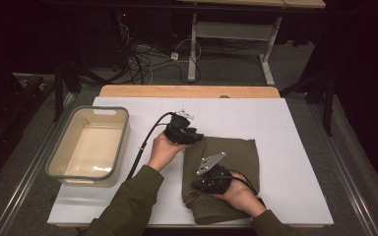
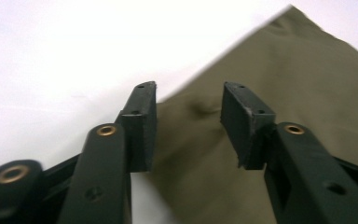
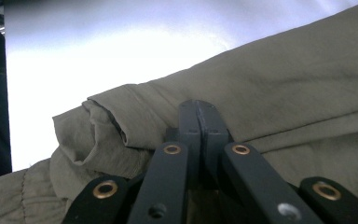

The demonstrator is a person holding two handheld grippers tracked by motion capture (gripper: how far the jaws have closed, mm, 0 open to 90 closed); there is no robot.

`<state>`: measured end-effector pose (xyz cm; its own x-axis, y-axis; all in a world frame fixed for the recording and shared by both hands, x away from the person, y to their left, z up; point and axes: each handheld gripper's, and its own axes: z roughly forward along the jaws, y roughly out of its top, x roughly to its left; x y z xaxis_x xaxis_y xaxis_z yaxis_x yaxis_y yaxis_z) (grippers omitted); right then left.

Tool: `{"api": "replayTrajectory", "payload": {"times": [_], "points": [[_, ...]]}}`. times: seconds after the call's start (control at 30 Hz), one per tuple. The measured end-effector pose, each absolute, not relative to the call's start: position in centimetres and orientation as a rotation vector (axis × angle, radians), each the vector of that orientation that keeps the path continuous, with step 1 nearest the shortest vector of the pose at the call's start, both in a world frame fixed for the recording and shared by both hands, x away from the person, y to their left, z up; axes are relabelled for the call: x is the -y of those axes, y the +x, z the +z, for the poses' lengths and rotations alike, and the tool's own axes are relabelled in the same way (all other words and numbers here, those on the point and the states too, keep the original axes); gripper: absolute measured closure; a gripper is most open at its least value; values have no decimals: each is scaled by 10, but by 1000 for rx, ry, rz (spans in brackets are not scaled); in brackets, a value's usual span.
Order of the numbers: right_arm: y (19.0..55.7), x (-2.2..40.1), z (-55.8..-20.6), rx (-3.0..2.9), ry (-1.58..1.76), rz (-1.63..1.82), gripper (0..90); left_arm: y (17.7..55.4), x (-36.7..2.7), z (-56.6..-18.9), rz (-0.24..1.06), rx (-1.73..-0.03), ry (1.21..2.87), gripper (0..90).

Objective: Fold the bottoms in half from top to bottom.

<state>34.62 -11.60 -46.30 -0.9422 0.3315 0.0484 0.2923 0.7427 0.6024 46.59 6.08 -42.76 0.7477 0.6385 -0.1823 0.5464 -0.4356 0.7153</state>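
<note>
The folded olive garment (image 1: 226,172) lies on the desk (image 1: 295,147) beneath both: right hand-held gripper (image 3: 199,109) pinched shut at its near fold, left hand-held gripper (image 2: 189,123) gaping over the far corner (nothing between).

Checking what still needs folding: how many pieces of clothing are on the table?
1. An olive-green folded garment lies on the white table, right of the empty tub. More pieces could be folded inside it; that cannot be told.
</note>
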Motion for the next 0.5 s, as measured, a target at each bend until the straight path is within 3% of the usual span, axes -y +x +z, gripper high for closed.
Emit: {"api": "replayTrajectory", "payload": {"times": [0.07, 0.1, 0.33, 0.5], "points": [[346, 116, -463, -2877, 516, 979, 900, 468, -72, -426, 177, -917, 2133, 535], [346, 116, -463, -2877, 516, 979, 900, 471, -76, -427, 182, -935, 2140, 483], [348, 116, -464, -2883, 519, 983, 900, 487, -72, -453, 104, -974, 2202, 366], [347, 117, -464, -2881, 516, 988, 900, 492, -66, -464, 54, -964, 2196, 344]]}}
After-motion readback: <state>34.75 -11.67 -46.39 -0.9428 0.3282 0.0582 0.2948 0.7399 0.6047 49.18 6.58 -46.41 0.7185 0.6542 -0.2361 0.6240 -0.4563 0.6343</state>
